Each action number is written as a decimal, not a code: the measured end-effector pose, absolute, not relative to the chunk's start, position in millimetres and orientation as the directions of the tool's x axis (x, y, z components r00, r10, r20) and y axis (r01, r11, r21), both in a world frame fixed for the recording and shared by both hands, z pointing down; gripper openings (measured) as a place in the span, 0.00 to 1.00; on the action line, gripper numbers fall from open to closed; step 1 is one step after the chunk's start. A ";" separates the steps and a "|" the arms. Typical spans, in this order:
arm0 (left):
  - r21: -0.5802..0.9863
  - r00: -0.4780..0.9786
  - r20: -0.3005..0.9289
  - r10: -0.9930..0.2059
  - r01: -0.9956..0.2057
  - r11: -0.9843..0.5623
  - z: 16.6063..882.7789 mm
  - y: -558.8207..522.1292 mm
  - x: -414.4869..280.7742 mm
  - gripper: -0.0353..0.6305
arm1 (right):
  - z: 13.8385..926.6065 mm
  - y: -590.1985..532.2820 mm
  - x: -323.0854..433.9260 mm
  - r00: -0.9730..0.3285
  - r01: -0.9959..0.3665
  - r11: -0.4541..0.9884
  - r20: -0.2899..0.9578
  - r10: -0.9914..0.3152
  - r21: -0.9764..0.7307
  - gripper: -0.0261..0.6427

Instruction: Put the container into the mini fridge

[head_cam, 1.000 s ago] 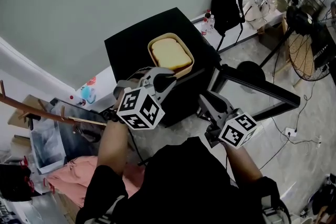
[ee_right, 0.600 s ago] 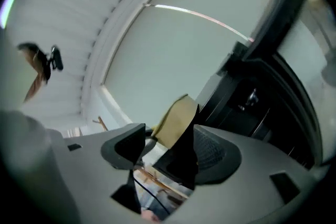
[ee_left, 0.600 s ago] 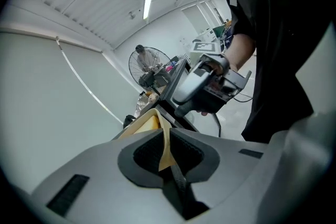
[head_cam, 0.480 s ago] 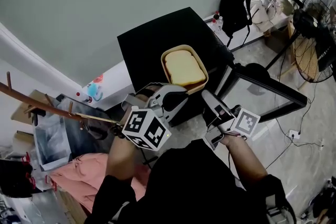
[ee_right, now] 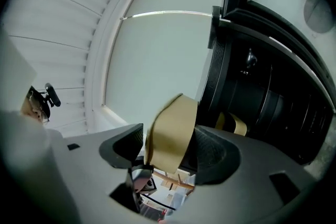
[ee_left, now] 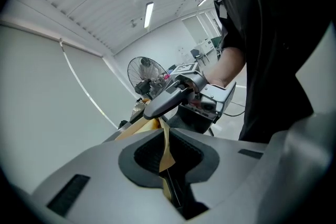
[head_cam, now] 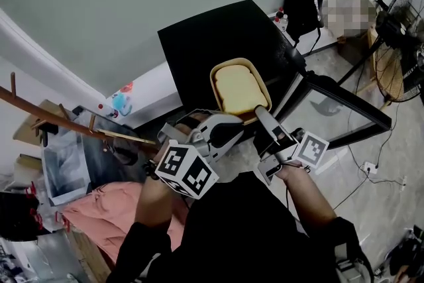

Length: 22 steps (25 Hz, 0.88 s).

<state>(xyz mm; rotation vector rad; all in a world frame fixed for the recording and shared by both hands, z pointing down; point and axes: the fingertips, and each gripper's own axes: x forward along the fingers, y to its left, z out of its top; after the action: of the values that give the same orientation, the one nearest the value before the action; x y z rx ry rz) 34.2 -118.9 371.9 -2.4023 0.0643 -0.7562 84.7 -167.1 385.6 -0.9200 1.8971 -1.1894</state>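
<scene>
Container (head_cam: pixel 240 87) pinched by down-tilted left gripper (head_cam: pixel 224 131), jaws shut, right gripper (head_cam: pixel 265 118) jaws just opening around it

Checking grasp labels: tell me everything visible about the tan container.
The container is a tan rounded rectangle with a raised rim and a paler, flat top, plastic by its look. It is held roughly level in the air at the front of the black mini fridge, whose door stands open. The left gripper is shut on its near rim. On the right gripper the jaws have just been opening and stand wide, the container's edge between them.
</scene>
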 end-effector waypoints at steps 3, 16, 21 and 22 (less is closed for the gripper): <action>-0.563 0.845 0.494 -0.204 0.131 -0.816 373.3 -112.2 31.7 0.12 | 389.9 -162.5 83.2 -0.482 -0.157 0.307 -0.199 -0.853 -0.939 0.47; -0.511 0.948 0.296 -0.122 0.049 -0.858 365.8 -80.4 54.4 0.12 | 387.2 -119.6 115.6 -0.308 -0.044 0.343 -0.313 -0.898 -0.938 0.38; -0.425 0.971 0.237 -0.013 0.091 -0.901 360.0 -65.4 61.7 0.13 | 388.2 -99.0 134.2 -0.223 -0.041 0.362 -0.344 -0.912 -0.931 0.38; -0.407 0.974 0.225 0.003 0.097 -0.908 358.5 -64.0 61.3 0.13 | 389.2 -95.0 138.6 -0.204 -0.038 0.362 -0.348 -0.915 -0.931 0.38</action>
<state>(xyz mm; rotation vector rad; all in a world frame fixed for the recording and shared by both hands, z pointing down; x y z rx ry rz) 61.3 -64.0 358.5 -2.6954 -0.0714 -0.3063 138.6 -95.0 389.2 -0.8862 1.5565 -1.0291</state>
